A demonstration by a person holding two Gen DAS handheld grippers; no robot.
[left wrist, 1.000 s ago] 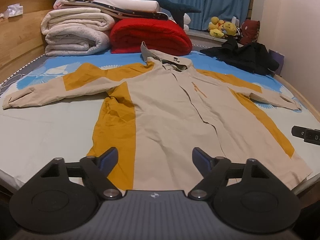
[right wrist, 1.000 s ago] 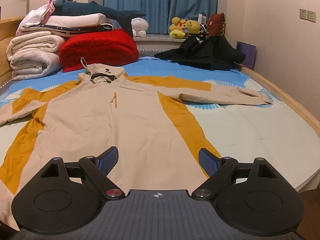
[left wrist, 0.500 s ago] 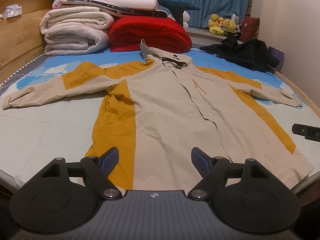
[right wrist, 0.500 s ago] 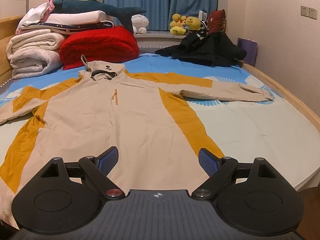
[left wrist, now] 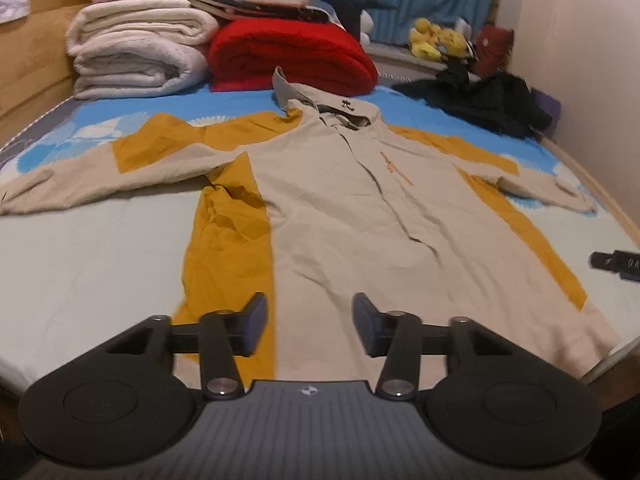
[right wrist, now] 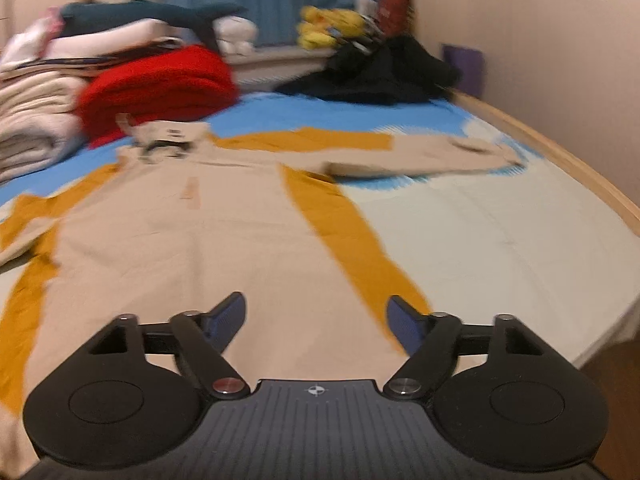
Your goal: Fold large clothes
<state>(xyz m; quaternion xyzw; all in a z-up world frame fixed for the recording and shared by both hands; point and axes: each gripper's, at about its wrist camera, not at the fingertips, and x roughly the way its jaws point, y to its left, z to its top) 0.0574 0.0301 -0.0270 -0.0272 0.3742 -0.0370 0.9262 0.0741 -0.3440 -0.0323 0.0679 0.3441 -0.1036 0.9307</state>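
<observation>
A large beige hooded jacket with mustard-yellow side panels [left wrist: 340, 216] lies flat and face up on the bed, sleeves spread to both sides, hood toward the far end. It also shows in the right wrist view [right wrist: 192, 240], blurred. My left gripper [left wrist: 309, 327] is open and empty, hovering over the jacket's hem near its left yellow panel. My right gripper [right wrist: 316, 320] is open and empty above the hem near the right yellow panel. Part of the right gripper shows at the right edge of the left wrist view [left wrist: 616, 262].
Folded white blankets [left wrist: 136, 56] and a red blanket [left wrist: 292, 58] are stacked at the head of the bed. A black garment [left wrist: 484, 100] lies at the far right. Plush toys [left wrist: 436, 38] sit on the sill. The wooden bed rim [right wrist: 560, 160] runs along the right.
Both grippers have moved forward and lower over the jacket's hem. The right wrist view has become blurred with motion and swung slightly left. Both stay open.
</observation>
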